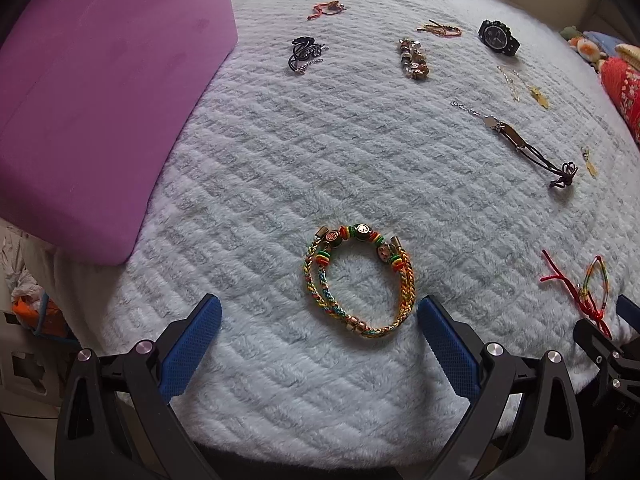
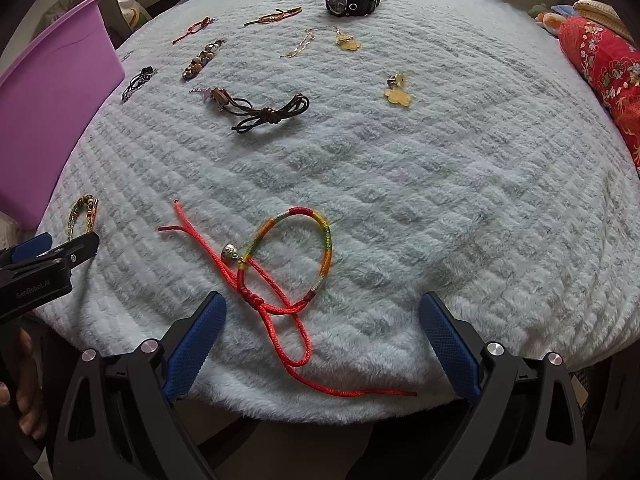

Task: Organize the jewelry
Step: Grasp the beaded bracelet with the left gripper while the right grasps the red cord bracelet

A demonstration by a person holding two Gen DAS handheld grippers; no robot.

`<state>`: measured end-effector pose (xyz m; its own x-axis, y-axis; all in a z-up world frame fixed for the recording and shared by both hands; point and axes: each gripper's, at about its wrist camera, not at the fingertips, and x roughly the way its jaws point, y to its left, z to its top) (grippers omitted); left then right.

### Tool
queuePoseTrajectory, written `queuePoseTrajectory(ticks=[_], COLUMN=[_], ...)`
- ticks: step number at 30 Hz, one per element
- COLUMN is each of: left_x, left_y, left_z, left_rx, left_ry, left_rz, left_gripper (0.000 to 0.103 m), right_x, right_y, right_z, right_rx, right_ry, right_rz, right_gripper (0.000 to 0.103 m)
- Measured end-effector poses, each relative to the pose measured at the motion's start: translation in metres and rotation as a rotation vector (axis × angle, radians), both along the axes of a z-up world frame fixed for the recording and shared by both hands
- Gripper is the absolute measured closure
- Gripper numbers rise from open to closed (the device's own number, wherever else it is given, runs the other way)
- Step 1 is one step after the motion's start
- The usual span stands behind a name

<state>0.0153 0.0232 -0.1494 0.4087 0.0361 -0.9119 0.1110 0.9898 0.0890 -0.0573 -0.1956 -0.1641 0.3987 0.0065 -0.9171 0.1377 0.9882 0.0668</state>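
A braided bead bracelet (image 1: 357,280) lies on the fluffy blanket (image 1: 280,168) just ahead of the left gripper (image 1: 319,334), whose jaws are spread wide and empty. A red cord bracelet (image 2: 286,270) lies between the fingertips of the right gripper (image 2: 322,330), likewise released. A purple box (image 1: 92,92) sits far left; a black watch (image 1: 498,37) lies far ahead.

The purple box (image 1: 100,100) is the one tall obstacle, walling off the blanket's (image 1: 300,160) far-left side. Right of the purple box lies a broad bare stretch of fleece, open down to the braided bracelet (image 1: 357,280) near the front edge. Further right of the box, the far half is dotted with flat pieces: a beaded bracelet (image 1: 413,59), a watch (image 1: 498,37) and a leather cord bracelet (image 1: 520,140). None of them rises high.
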Motion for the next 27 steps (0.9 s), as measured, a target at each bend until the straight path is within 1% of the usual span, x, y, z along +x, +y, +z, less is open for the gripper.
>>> queuePoseTrajectory(ticks=[5,10,14,16,18,20,21,22,23,25,27], left_x=[0.003,0.002,0.000,-0.001,-0.003,-0.006,-0.007,-0.008,-0.009,-0.010,-0.011], left_y=[0.001,-0.002,-0.003,-0.002,0.000,-0.002,-0.004,-0.007,-0.009,-0.011,-0.010], left_z=[-0.004,-0.003,-0.003,-0.003,-0.003,-0.001,0.000,0.001,0.002,0.003,0.004], left_rx=[-0.010,0.020,0.014,-0.013,-0.027,-0.029,-0.030,-0.026,-0.024,-0.038,-0.054], left_ry=[-0.003,-0.019,-0.023,-0.021,-0.023,-0.031,-0.035,-0.041,-0.046,-0.050,-0.052], left_rz=[0.015,0.021,0.032,0.037,0.038,0.021,0.009,-0.001,-0.008,-0.014,-0.016], left_gripper=[0.005,0.006,0.007,0.010,0.012,0.017,0.024,0.031,0.033,0.041,0.047], right_x=[0.001,0.001,0.003,0.003,0.002,0.001,0.001,0.001,0.000,0.001,0.001], right_y=[0.004,0.006,0.010,0.011,0.011,0.013,0.014,0.015,0.017,0.021,0.024], right_z=[-0.001,0.000,0.001,0.001,0.002,0.004,0.005,0.007,0.008,0.010,0.011], right_rx=[-0.033,-0.049,-0.070,-0.072,-0.072,-0.079,-0.083,-0.087,-0.090,-0.079,-0.086], right_ry=[0.000,0.010,0.012,0.011,0.007,0.004,0.001,-0.005,-0.009,-0.011,-0.014], right_rz=[0.008,0.000,0.001,0.002,0.001,0.008,0.016,0.025,0.034,0.053,0.068], right_gripper=[0.010,0.011,0.017,0.019,0.023,0.032,0.034,0.043,0.053,0.063,0.069])
